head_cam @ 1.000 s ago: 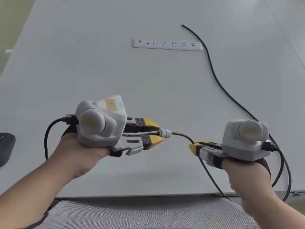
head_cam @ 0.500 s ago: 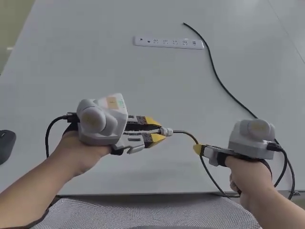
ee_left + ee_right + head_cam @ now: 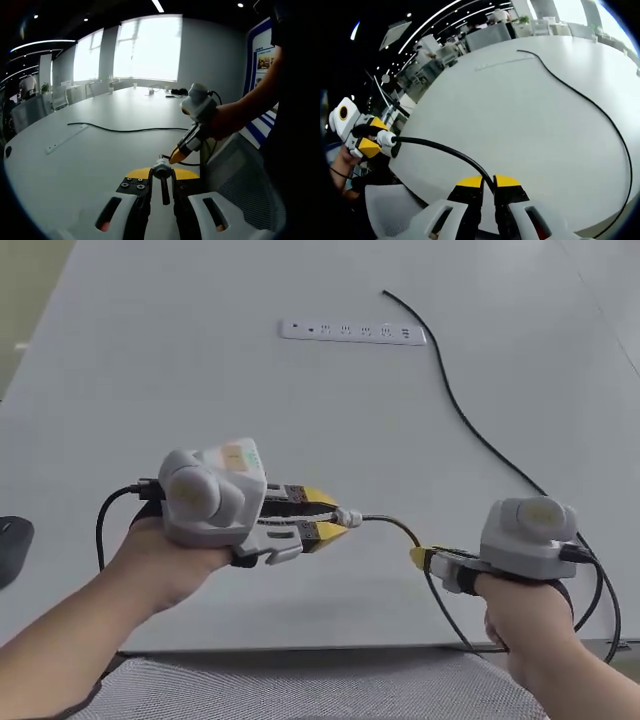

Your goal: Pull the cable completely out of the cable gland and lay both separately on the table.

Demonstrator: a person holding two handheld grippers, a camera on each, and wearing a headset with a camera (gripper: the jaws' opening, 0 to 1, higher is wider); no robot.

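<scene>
Distance between the hands has grown: compared with a second ago, the right tongs (image 3: 420, 559) sit slightly farther right and lower, while the left tongs (image 3: 335, 518) hold roughly where they were, so a longer run of black cable (image 3: 395, 526) bridges the gap. The left tongs are clenched on the white cable gland (image 3: 349, 518), held in the air above the near edge of the desk (image 3: 200, 390). The right tongs are pinched tight on the cable just past its bend. The cable still enters the gland, so I judge the pull under way but unfinished. More drawing apart is needed before either piece can be laid down separately.
</scene>
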